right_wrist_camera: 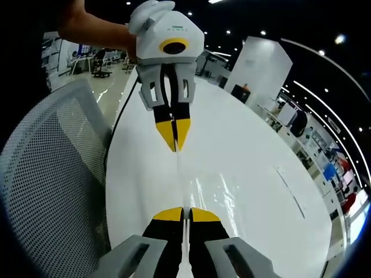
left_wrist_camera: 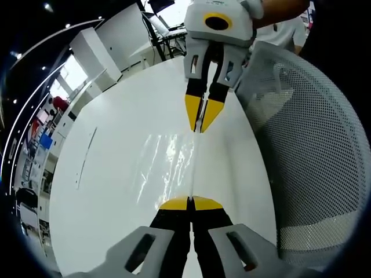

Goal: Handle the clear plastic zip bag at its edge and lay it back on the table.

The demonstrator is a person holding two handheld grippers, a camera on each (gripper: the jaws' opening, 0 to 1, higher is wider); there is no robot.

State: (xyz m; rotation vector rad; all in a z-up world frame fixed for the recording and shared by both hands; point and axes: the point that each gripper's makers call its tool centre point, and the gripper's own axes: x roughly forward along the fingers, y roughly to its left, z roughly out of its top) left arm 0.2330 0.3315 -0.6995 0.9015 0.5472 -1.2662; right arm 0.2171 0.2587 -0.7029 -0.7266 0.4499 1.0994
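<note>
1. Left gripper view: the left gripper point(left_wrist_camera: 191, 202) rises from the bottom with its yellow-tipped jaws pressed together on the near end of the clear plastic zip bag point(left_wrist_camera: 168, 165); the bag's edge runs as a thin taut line away from the jaws to the right gripper point(left_wrist_camera: 201, 128), which comes in from the top with its yellow tips likewise pinched on the far end of that edge; the rest of the bag hangs or spreads to the left of the line over the white table point(left_wrist_camera: 116, 174), glinting with reflected light; whether the film touches the tabletop I cannot tell; a white mesh chair point(left_wrist_camera: 313, 150) stands at the right of the table; a thin dark line point(left_wrist_camera: 85, 157) marks the tabletop at the left.

2. Right gripper view: the right gripper point(right_wrist_camera: 186, 213) sits at the bottom, jaws closed on the bag's edge; the left gripper point(right_wrist_camera: 175, 145) faces it from above, tips closed on the other end, held by a person's hand point(right_wrist_camera: 95, 32); here the bag point(right_wrist_camera: 220, 191) spreads to the right of the taut edge, and the mesh chair point(right_wrist_camera: 52, 174) lies at the left; the table point(right_wrist_camera: 249, 150) runs off toward a bright open hall behind.
</note>
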